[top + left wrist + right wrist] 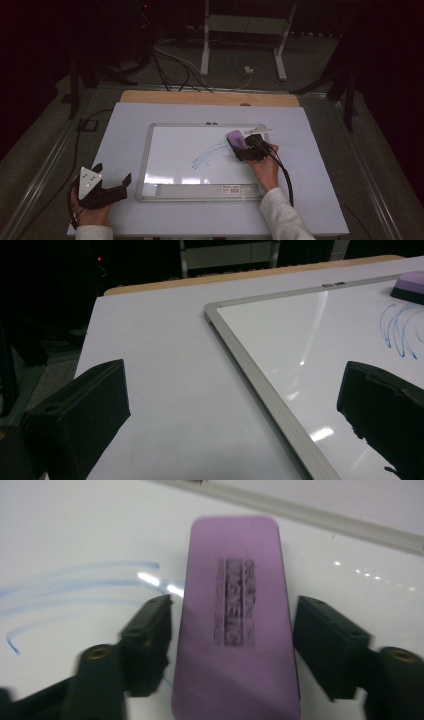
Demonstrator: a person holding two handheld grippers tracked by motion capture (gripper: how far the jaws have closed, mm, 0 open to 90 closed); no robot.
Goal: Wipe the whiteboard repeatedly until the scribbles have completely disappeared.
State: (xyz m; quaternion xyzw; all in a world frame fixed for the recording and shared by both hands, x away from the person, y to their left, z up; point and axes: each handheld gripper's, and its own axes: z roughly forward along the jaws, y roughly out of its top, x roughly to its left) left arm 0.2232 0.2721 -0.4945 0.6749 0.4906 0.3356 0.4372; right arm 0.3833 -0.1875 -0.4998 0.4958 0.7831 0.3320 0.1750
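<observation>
Overhead, right gripper point(246, 145) hovering at purple eraser point(236, 139) lying on whiteboard point(175, 150) beside blue strokes point(207, 155). Left gripper point(112, 187) resting on table point(125, 130), jaws standing wide, holding nothing. Right gripper view: jaws flanking eraser, gaps showing, released.

Cables point(172, 65) trail over the floor point(320, 65) beyond the surface's far edge, near a white stand point(245, 30).

Purple eraser point(235, 625) lies flat on the whiteboard point(175, 150) beside blue marker strokes point(207, 154)
</observation>
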